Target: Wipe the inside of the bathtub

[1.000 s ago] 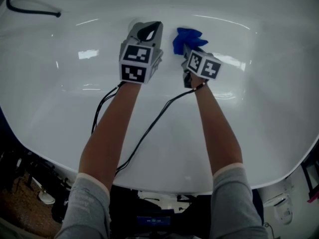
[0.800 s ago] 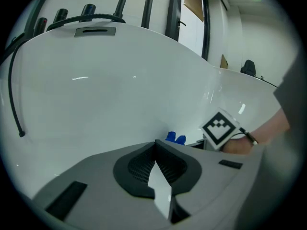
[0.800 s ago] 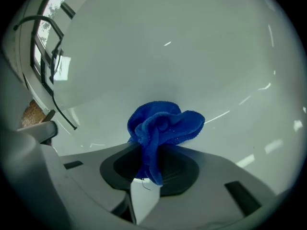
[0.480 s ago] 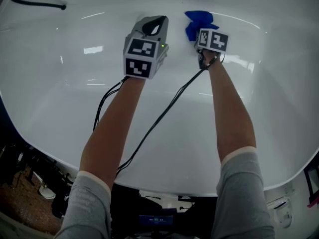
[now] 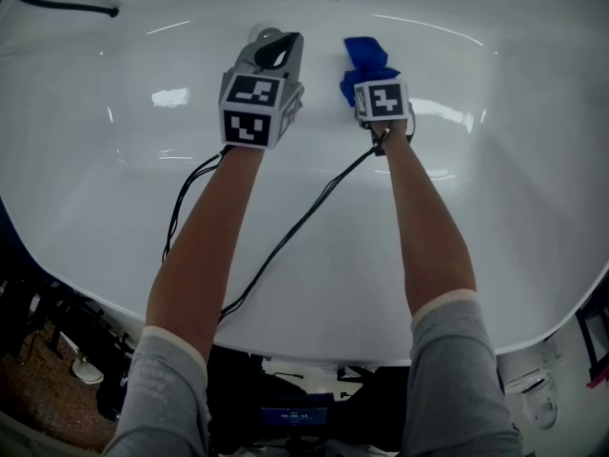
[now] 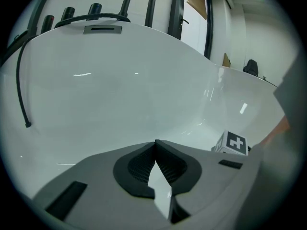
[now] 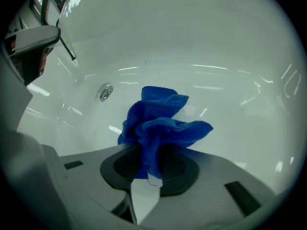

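Observation:
A white bathtub [image 5: 114, 160] fills the head view, and both arms reach down into it. My right gripper [image 7: 149, 158] is shut on a bunched blue cloth [image 7: 158, 123], which sticks out past the jaws toward the tub's far inner wall; the blue cloth [image 5: 363, 60] shows just beyond the right gripper [image 5: 373, 84] in the head view. My left gripper [image 5: 269, 50] hangs beside it to the left, shut with nothing between its jaws [image 6: 154, 150]. It points at the bare tub wall [image 6: 120, 95].
A round metal overflow fitting [image 7: 105, 91] sits on the tub wall left of the cloth. A black hose [image 5: 57, 8] lies over the rim at far left, seen also as the black hose [image 6: 21, 80]. Cables trail from both grippers along the tub floor [image 5: 285, 236].
The right gripper and cloth slid from the middle toward the far right, then back a little left. The left gripper drifted slightly left and stayed shut.

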